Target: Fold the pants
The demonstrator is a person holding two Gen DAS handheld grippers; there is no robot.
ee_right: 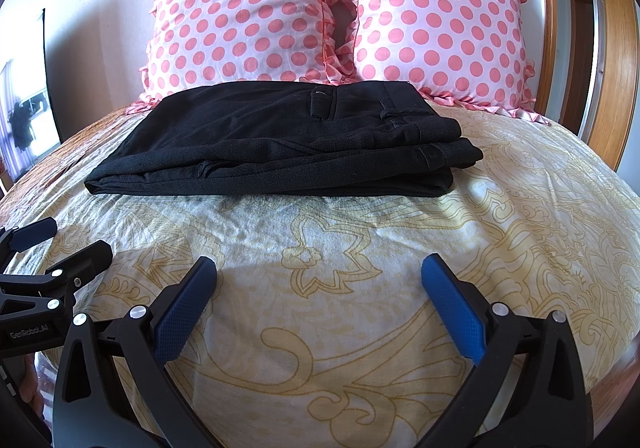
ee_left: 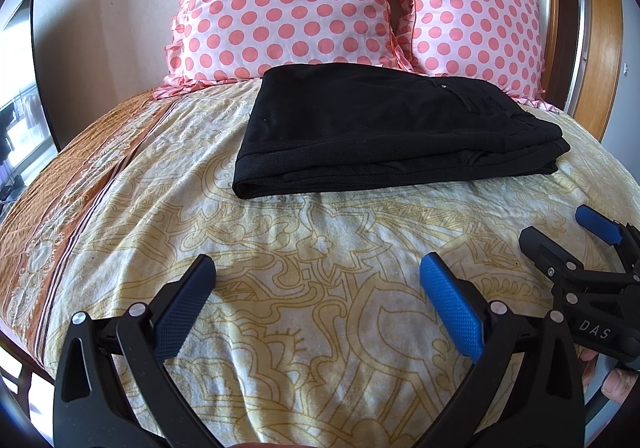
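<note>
On the bed: the black pants (ee_right: 276,143) lie as a flat stacked bundle on the patterned bedspread (ee_right: 360,248), at its far end, just in front of two pink polka-dot pillows (ee_right: 248,15).
Pants, detail: a welt pocket and belt loops face up toward the right end; layered edges show along the near side and right corner.
Left tool (ee_left: 318,280): fingers spread wide apart, holding nothing, hovering over bare bedspread near the viewer, well apart from the pants.
Right tool (ee_right: 320,280): likewise spread apart and empty, just beside the left one.
Stage, as a judgement: folding looks complete or nearly so; what remains seems to be tidying.
Doing it well: if anything is left, I would square the right corner where the layers are staggered, pinching only the top layers and pressing flat without dragging the stack; otherwise keep both tools clear so the bundle stays put.
Writing: "DAS" in white on the right tool's body in the left wrist view; "GenRobot.AI", or close to it, on the left tool's body in the right wrist view.
</note>
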